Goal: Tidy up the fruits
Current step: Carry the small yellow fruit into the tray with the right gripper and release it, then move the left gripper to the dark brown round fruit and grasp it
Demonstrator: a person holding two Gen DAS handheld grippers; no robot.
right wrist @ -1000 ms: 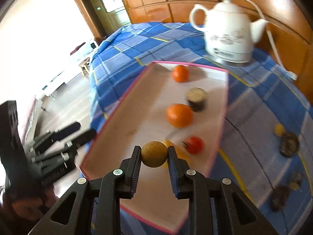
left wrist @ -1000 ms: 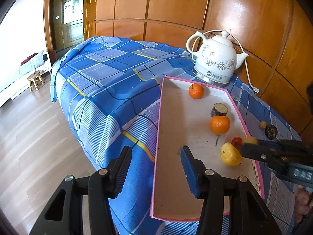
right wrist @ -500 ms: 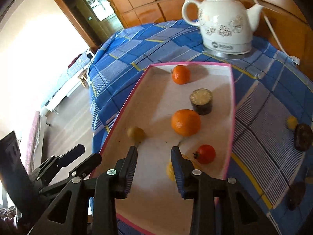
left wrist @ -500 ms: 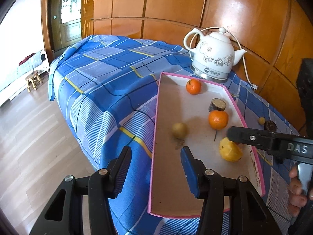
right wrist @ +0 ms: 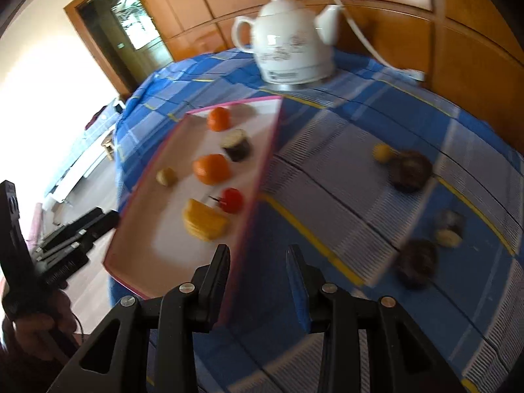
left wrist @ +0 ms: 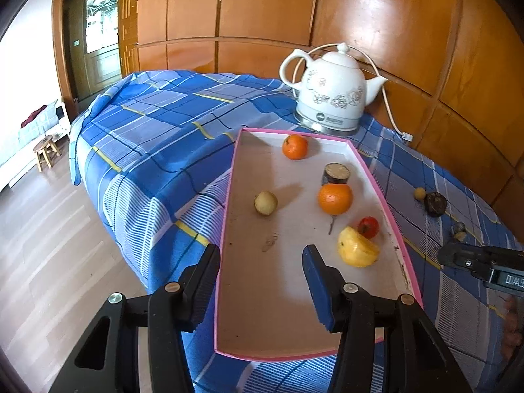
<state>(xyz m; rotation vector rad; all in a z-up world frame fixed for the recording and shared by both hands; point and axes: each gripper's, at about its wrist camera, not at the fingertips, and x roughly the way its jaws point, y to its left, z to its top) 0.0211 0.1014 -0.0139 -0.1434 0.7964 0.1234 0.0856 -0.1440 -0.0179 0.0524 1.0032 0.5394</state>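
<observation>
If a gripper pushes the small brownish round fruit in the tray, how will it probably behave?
The small brownish fruit looks nearly spherical, so it would probably roll. It lies apart from the other fruit, so little would stop it before the pink-rimmed tray wall. It seems firm and light, though that is uncertain.

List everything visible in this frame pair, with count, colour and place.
tray: 1, pink-rimmed, on the bed
oranges: 2, orange, in tray
tan round fruit: 1, in tray, left side
dark cut-top fruit: 1, in tray
tomato: 1, red, in tray
yellow fruit: 1, in tray
loose fruits: several, dark and yellow, on bedspread right of tray
kettle: 1, white, behind tray
bedspread: blue plaid
left hand-held gripper: open, empty
right hand-held gripper: open, empty
</observation>
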